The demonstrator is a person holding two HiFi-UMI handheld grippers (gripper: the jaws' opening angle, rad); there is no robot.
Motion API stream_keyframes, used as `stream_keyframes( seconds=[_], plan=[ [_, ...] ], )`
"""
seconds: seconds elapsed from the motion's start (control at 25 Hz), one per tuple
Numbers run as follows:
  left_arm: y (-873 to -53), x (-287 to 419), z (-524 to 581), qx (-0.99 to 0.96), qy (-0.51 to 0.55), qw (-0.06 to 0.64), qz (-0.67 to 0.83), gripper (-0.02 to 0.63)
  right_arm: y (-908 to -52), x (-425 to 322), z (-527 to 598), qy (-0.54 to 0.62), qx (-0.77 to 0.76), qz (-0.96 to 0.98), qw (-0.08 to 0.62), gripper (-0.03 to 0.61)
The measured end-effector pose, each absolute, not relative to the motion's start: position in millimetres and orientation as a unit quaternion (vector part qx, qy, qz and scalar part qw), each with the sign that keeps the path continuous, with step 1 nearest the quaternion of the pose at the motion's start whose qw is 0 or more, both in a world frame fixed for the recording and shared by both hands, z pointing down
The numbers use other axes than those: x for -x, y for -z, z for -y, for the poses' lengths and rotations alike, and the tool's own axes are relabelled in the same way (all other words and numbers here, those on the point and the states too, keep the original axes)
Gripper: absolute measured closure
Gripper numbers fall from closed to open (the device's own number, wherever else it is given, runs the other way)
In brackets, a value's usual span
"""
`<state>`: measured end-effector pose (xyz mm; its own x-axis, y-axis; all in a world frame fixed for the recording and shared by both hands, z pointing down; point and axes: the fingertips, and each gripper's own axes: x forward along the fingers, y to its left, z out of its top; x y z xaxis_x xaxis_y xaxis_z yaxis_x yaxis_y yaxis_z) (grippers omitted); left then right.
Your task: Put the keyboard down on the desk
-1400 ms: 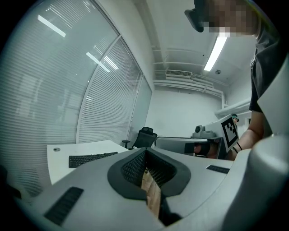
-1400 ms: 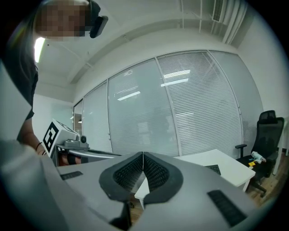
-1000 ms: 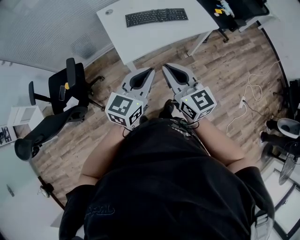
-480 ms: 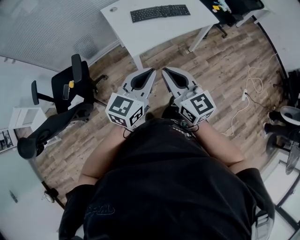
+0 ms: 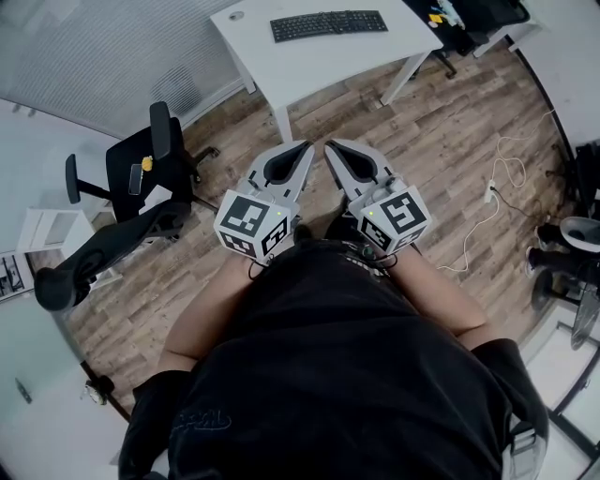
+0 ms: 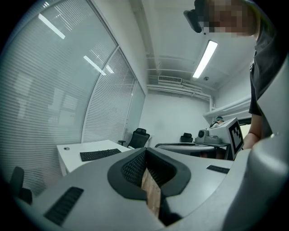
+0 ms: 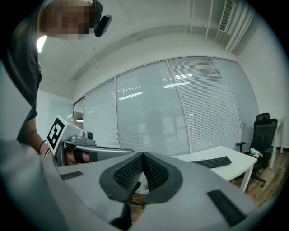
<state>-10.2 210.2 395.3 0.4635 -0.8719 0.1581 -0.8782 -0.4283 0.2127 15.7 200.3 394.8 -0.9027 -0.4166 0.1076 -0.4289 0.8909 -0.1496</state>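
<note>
ITEM: keyboard (image 5: 328, 24) lies flat on the white worktop (image 5: 319, 70), placement judged complete | TOOLS: left hand-held gripper (image 5: 306, 146) and right hand-held gripper (image 5: 329, 146) both closed on nothing, held by the body, well apart from the worktop; nothing left to carry.

Person is wearing a black short-sleeved shirt (image 5: 356, 375) with faint dark print low on one side, plus a thin dark band (image 7: 43, 146) on one wrist. Left tool (image 5: 302, 148) and right tool (image 5: 330, 148) are showing matte grey shells, tapering to a point, with black teardrop cut-outs, black ribbed pads (image 6: 133, 168) and small black slotted insets. Each is carrying a white cube (image 5: 251, 225) with black square markers and a tiny green light.
</note>
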Motion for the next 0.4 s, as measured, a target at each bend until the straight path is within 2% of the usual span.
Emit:
stream_keyframes(
  seconds=[0.4],
  plan=[
    [-395.1,11.5,-202.8,-0.841,-0.008,0.133,0.524,0.6,-397.3,-20.8,-195.0,-0.089,-0.219,0.971,0.036,0.557]
  ],
)
